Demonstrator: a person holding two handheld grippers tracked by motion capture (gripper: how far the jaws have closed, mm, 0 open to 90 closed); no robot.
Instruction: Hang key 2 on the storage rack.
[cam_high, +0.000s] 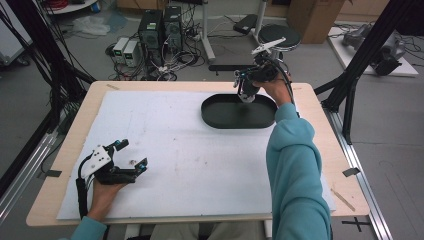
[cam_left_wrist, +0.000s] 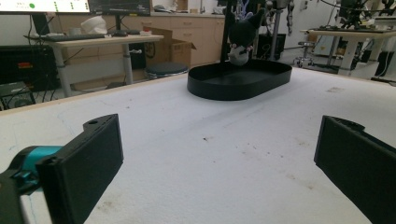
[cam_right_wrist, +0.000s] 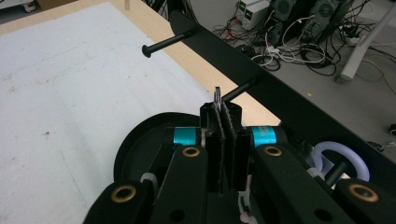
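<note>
A black oval tray (cam_high: 212, 119) lies on the white mat at the far right of the table. Over its back part my right gripper (cam_high: 246, 90) points down, shut on a thin tab of a small black-and-white toy figure (cam_left_wrist: 240, 39). The figure hangs just above the tray (cam_left_wrist: 224, 88). In the right gripper view the jaws (cam_right_wrist: 225, 116) are pressed together, with the thin tab (cam_right_wrist: 217, 95) sticking out past them. My left gripper (cam_high: 133, 153) rests on the mat near the front left, open with nothing between its jaws (cam_left_wrist: 219, 154).
The white mat (cam_high: 175, 150) covers most of the wooden table (cam_high: 320, 150). Behind the far edge, computers and cables (cam_high: 160, 35) sit on the floor, with a round stool (cam_high: 280, 35) close by. Black frame posts (cam_high: 360, 60) stand at both sides.
</note>
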